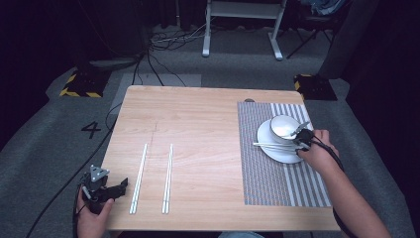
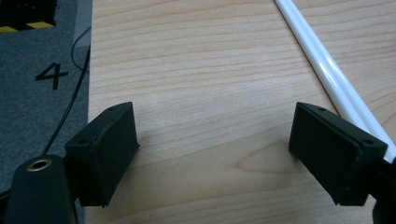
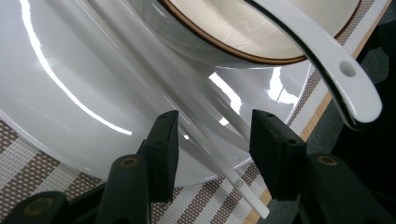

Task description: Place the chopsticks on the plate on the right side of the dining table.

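The right gripper point(image 3: 212, 149), matte black with blocky flat pads, stands with its jaws parted and no pad pressing on anything; between them lie the ends of a pair of chopsticks point(image 3: 219, 161), slim, glossy white rods that run away from the jaws across a white plate point(image 3: 60, 93). The plate is smooth glazed ceramic, round and shallow, with bright streaks of reflected light. On it sits a bowl point(image 3: 224, 28), cream inside with a thin brown rim, and a white ceramic spoon point(image 3: 336, 60) with a small hole near the handle's end leans out over the bowl's edge. Under the plate is a woven placemat point(image 3: 42, 172), coarse mesh in brown and white stripes. In the high view the right gripper point(image 1: 303, 140) is at the plate's near right edge, the chopsticks point(image 1: 272, 145) lying across the plate to its left. On the bare pale wood table point(image 1: 198, 119), 2 more pairs of white chopsticks point(image 1: 139, 177) lie well apart from the mat. The left gripper point(image 2: 212, 154) hovers with its jaws wide open over the wood grain, 1 of those pairs point(image 2: 327, 70) just beside its right jaw.
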`<state>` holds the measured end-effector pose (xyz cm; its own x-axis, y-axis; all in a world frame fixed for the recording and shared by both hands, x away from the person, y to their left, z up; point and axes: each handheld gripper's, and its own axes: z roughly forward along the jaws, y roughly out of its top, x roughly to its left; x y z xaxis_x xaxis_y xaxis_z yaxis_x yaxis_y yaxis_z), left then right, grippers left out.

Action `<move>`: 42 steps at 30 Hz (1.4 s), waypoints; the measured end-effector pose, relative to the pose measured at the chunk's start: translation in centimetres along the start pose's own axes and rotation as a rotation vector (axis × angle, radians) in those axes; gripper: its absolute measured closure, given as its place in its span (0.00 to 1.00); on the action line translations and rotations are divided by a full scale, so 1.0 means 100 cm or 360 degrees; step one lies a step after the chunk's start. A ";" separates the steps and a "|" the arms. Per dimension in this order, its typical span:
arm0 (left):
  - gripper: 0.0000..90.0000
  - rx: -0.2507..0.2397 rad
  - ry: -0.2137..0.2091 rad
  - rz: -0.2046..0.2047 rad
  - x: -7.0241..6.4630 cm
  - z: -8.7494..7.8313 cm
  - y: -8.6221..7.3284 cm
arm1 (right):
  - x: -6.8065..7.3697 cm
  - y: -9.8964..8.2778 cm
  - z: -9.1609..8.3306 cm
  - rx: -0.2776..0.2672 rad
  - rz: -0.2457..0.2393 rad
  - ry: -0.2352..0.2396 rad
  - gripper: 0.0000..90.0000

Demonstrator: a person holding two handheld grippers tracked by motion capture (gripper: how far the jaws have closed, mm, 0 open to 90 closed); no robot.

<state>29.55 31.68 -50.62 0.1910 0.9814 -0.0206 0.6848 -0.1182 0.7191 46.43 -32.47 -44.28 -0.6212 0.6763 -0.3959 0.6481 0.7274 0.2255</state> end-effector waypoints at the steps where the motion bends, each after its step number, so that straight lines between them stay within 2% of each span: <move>1: 0.17 0.0000 0.0000 -0.0001 0.000 0.000 0.000 | 0.001 0.000 0.000 -0.0007 -0.0003 -0.0007 0.58; 3: 0.17 0.0000 0.0000 -0.0001 0.000 0.000 0.000 | 0.004 0.000 -0.001 -0.0011 -0.0002 0.0007 0.57; 7: 0.17 0.0000 0.0000 -0.0001 0.000 0.000 0.000 | 0.006 0.001 0.002 0.0025 -0.0039 -0.0029 0.56; 11: 0.17 0.0000 0.0000 0.0000 0.000 0.000 0.000 | 0.000 0.000 0.006 0.0040 0.0013 -0.0068 0.56; 14: 0.17 0.0000 0.0000 -0.0001 0.000 0.000 0.000 | -0.003 -0.001 0.007 0.0061 0.0036 -0.0071 0.55; 33: 0.17 0.0000 0.0000 0.0000 0.000 0.000 0.000 | -0.009 -0.003 0.017 0.0066 0.0095 -0.0107 0.52; 41: 0.17 0.0000 0.0000 0.0000 0.000 0.000 0.000 | -0.010 -0.005 0.016 0.0041 0.0108 -0.0112 0.52; 42: 0.17 0.0000 0.0000 0.0000 0.000 0.000 0.000 | -0.010 -0.005 0.015 0.0043 0.0113 -0.0095 0.52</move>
<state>29.55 31.67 -50.62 0.1910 0.9814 -0.0207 0.6850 -0.1181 0.7189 47.37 -33.67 -45.39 -0.5466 0.7172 -0.4324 0.7016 0.6740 0.2310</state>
